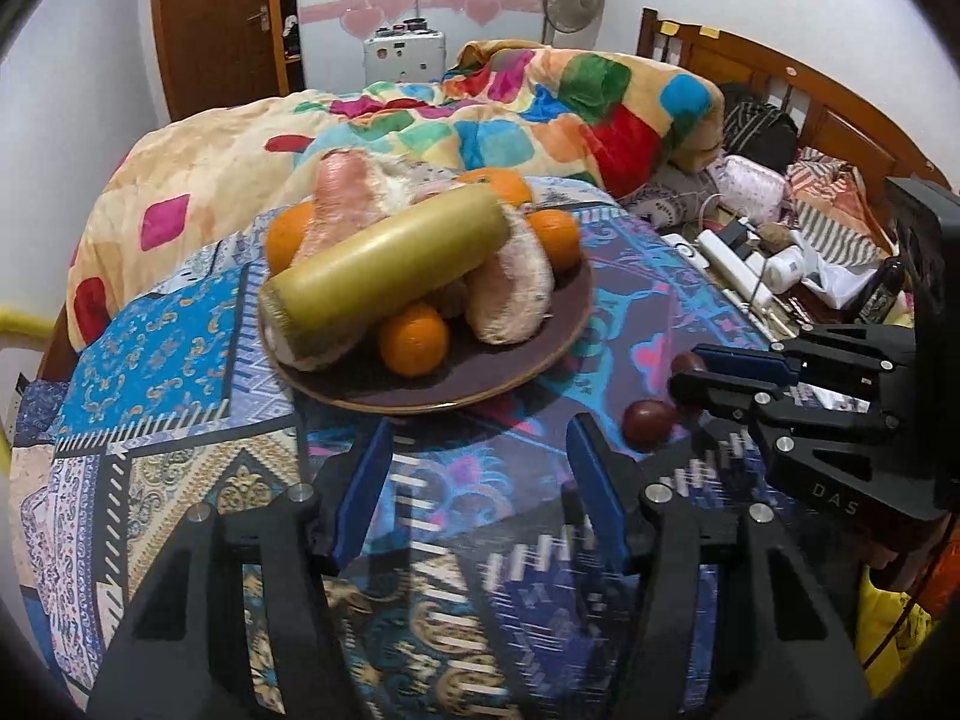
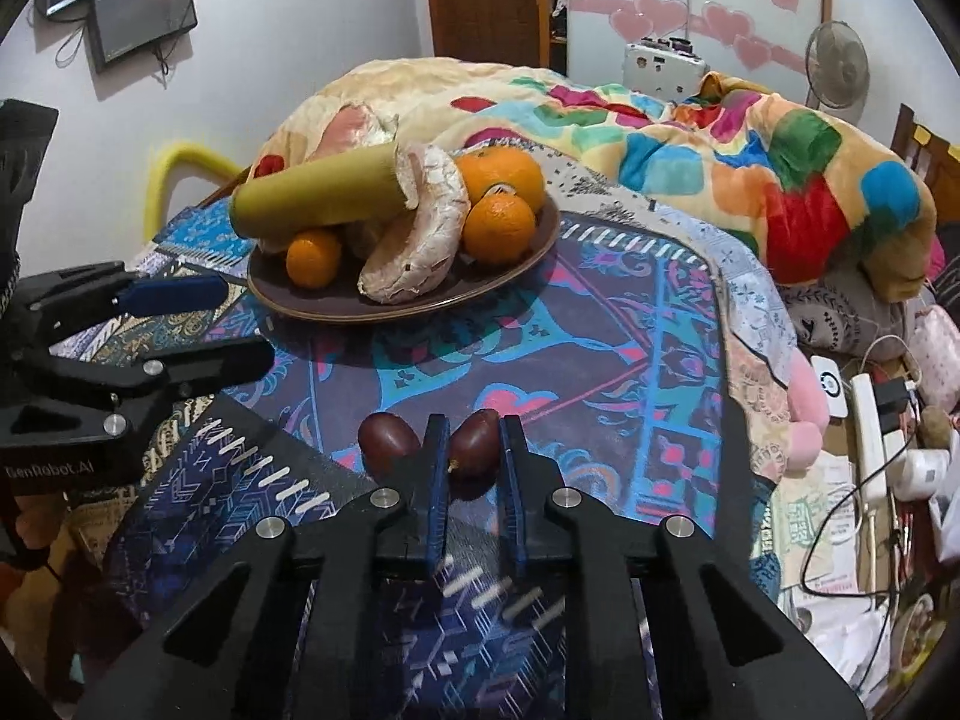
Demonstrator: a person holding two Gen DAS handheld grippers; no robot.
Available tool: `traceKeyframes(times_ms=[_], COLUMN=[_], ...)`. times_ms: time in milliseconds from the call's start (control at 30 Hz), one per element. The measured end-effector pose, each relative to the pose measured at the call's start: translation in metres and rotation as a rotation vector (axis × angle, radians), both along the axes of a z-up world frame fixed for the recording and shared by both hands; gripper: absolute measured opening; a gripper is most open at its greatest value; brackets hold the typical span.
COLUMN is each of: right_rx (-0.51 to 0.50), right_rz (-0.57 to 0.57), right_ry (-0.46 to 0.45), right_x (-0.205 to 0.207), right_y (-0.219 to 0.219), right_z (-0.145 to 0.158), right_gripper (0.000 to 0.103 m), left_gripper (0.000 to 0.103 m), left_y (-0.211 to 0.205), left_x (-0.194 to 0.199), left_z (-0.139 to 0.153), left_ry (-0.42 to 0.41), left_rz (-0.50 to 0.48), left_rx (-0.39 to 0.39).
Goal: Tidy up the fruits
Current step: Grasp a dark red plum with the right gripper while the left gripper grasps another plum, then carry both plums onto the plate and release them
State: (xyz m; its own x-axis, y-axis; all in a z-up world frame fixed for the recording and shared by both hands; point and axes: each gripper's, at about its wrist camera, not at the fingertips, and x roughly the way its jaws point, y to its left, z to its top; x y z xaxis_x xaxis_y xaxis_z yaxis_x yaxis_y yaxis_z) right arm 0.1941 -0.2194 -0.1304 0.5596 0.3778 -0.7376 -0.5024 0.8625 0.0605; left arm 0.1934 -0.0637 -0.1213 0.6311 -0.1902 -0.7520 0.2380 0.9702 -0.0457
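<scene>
A brown plate (image 1: 516, 381) (image 2: 528, 258) on the patterned cloth holds several oranges (image 1: 414, 339) (image 2: 499, 228), peeled pomelo pieces (image 1: 510, 294) (image 2: 420, 234) and a yellow-green sugarcane piece (image 1: 384, 258) (image 2: 318, 195). Two dark red passion fruits lie in front of the plate. My right gripper (image 2: 474, 450) (image 1: 690, 375) is shut on one passion fruit (image 2: 474, 450); the other passion fruit (image 2: 387, 438) (image 1: 648, 423) lies just left of it. My left gripper (image 1: 477, 462) (image 2: 240, 324) is open and empty, hovering in front of the plate.
The patterned cloth (image 1: 180, 468) covers a surface beside a bed with a colourful blanket (image 1: 540, 102) (image 2: 750, 168). Power strips, cables and clutter (image 1: 750, 264) (image 2: 870, 450) lie at the right. A door and a fan stand at the back.
</scene>
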Motion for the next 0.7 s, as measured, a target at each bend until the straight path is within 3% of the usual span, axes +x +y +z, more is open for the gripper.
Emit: traceKeyframes(times_ms=[267,333,567,633,700], right_rx=[0.009,0.007,0.012,0.018,0.020], right_rz=[-0.035,-0.041,-0.042,-0.044,-0.048], right_ry=[-0.055,-0.067,-0.091,-0.084,-0.078], right_x=[-0.023,-0.029,-0.037,-0.036,-0.035], right_y=[-0.022,-0.027,-0.038,-0.040,-0.042], right_z=[0.021,0.025,0.029,0.027,0.024], right_gripper=[0.015,0.015,0.015,0.015,0.015], left_gripper=[0.059,0.048,0.038,0.029,0.027], left_y=[-0.039,-0.048,-0.073,-0.075,-0.076], left_x=[-0.007,-0.006,0.005,0.007,0.007], left_z=[-0.006,-0.010,-0.021,-0.022,-0.021], left_ry=[0.028,0.042,0.080,0.079,0.061], left_rz=[-0.075,-0.090,-0.111,-0.110,-0.103], left_rx=[-0.006,-0.002,0.008,0.015,0.025])
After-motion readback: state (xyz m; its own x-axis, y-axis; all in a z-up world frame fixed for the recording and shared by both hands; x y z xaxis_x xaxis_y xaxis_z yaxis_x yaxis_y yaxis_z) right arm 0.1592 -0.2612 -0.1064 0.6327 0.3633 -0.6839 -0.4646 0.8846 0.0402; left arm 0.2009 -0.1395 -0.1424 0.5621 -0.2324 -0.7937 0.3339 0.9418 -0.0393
